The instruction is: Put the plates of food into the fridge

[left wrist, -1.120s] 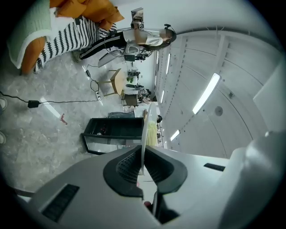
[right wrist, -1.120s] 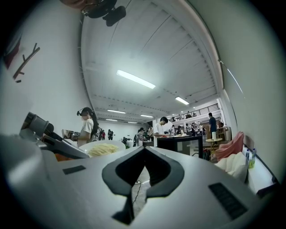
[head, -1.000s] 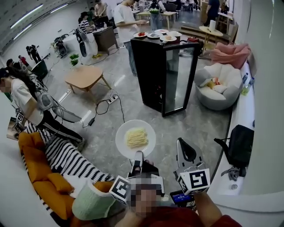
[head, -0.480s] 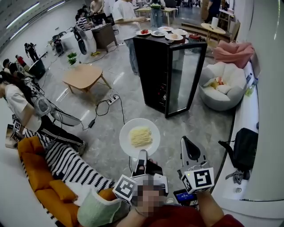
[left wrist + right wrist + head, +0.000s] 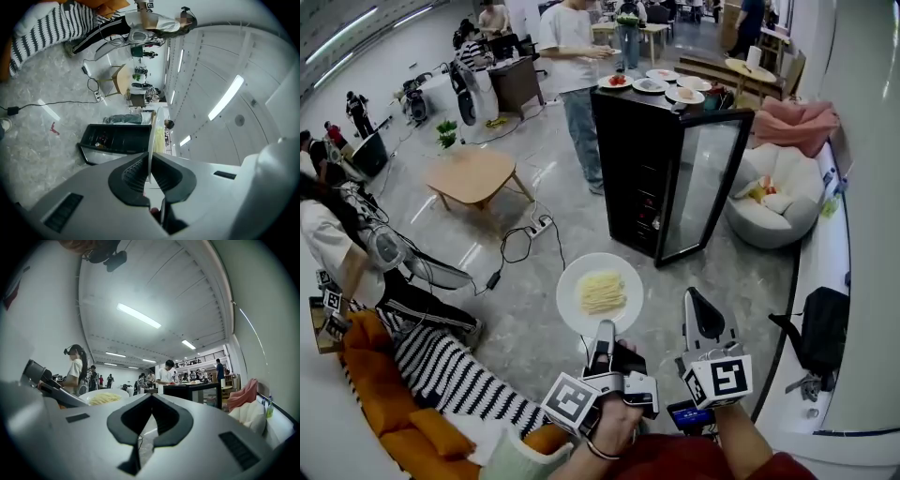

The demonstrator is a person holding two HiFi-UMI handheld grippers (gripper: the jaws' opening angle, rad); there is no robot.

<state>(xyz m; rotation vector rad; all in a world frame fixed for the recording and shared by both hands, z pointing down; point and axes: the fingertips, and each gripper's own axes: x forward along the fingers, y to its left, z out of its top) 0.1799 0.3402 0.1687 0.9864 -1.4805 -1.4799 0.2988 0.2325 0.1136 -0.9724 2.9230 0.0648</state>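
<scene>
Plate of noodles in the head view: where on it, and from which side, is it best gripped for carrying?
Grip the bare near rim of the plate, coming in level from the carrier's side. The plate is flat and thin-edged, and the noodles sit heaped in the middle, leaving the rim free. The left tongs are shut on that edge.

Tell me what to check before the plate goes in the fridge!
1. Grip: ok, the left tool is shut on the rim of the plate.
2. Food: ok, the yellow strips sit in the plate's middle.
3. Way in: ok, the fridge door stands open.
4. Free shelf inside the fridge: cannot tell.
5. Spare helper: ok, the right tool is shut with nothing in it.
</scene>
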